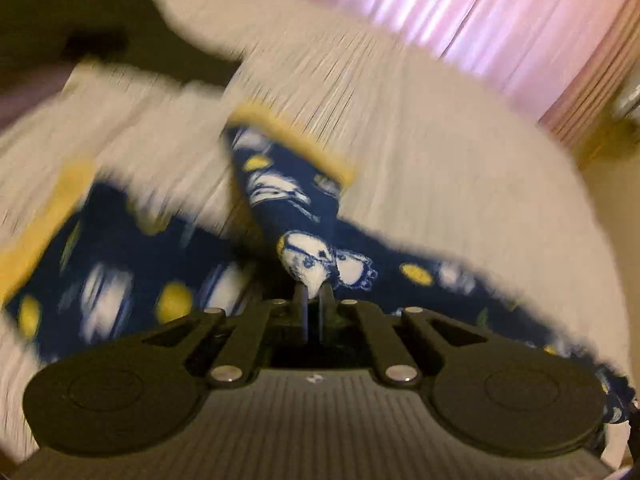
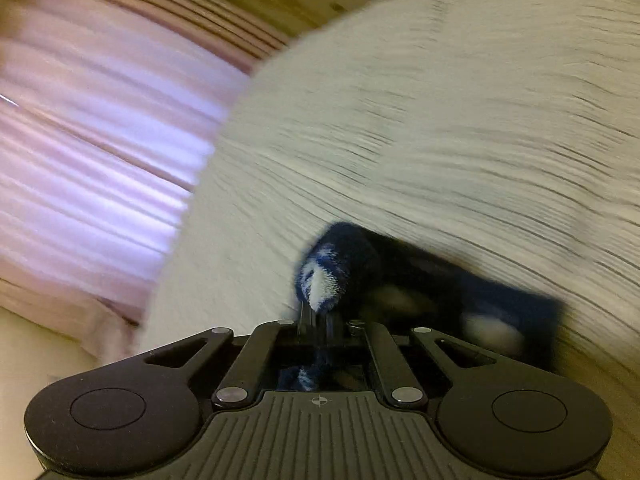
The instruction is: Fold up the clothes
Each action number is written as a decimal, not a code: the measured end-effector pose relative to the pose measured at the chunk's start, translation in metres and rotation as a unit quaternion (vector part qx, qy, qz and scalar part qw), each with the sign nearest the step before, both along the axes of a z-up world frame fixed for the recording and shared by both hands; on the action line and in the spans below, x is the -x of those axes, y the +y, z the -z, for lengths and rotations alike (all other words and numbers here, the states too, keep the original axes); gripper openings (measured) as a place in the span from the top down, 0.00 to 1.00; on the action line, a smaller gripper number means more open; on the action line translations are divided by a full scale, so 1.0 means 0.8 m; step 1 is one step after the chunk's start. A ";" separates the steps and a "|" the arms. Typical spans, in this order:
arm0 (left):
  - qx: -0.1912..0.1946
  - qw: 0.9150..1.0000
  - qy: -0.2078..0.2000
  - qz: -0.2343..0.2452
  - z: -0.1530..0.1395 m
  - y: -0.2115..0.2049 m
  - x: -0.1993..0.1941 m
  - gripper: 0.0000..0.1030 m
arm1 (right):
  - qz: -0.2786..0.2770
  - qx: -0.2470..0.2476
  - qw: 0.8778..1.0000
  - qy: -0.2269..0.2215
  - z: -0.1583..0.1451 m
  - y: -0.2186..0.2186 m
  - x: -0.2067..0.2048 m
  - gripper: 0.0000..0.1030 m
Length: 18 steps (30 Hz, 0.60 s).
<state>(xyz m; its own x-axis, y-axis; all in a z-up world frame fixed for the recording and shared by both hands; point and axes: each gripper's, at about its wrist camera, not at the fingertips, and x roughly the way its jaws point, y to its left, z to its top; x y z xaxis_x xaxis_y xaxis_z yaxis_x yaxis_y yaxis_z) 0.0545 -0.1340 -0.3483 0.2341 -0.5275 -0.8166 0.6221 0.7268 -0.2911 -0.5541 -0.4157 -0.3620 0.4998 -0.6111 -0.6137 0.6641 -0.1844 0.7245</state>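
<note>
The left tool (image 1: 314, 294) has its jaws pinched together on a fold of the navy fleece garment with white and yellow prints and yellow trim (image 1: 292, 208). The garment spreads left and right in front of that tool over a pale ribbed surface (image 1: 440, 168). The right tool (image 2: 316, 312) is likewise clamped tight on a bunched navy-and-white corner of the same garment (image 2: 340, 264), which trails off to the right. A pink pleated curtain (image 2: 88, 128) hangs beyond, blurred.
</note>
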 end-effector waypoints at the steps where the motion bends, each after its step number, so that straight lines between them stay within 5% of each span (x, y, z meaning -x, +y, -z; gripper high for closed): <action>1: -0.013 1.000 0.011 -0.009 0.014 0.009 0.004 0.97 | 0.000 -0.021 1.000 0.011 0.011 0.009 0.005 0.97; 4: -0.004 1.000 0.009 -0.024 0.020 0.027 0.015 0.97 | 0.008 -0.048 0.999 0.017 0.029 0.028 0.018 0.97; 9: 0.036 0.999 -0.023 -0.009 -0.016 0.047 0.030 0.97 | -0.004 -0.017 0.999 0.040 0.006 0.047 0.029 0.97; 18: -0.009 1.000 -0.016 0.011 0.026 0.072 0.077 0.96 | 0.017 -0.025 0.996 0.089 0.012 0.063 0.044 0.97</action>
<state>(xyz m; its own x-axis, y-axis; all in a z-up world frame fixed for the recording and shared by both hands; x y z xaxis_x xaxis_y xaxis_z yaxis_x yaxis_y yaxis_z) -0.0072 -0.0765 -0.3692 0.2481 -0.5178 -0.8187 0.6466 0.7178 -0.2580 -0.5896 -0.3650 -0.3712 0.3601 -0.5920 -0.7210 0.7737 -0.2423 0.5854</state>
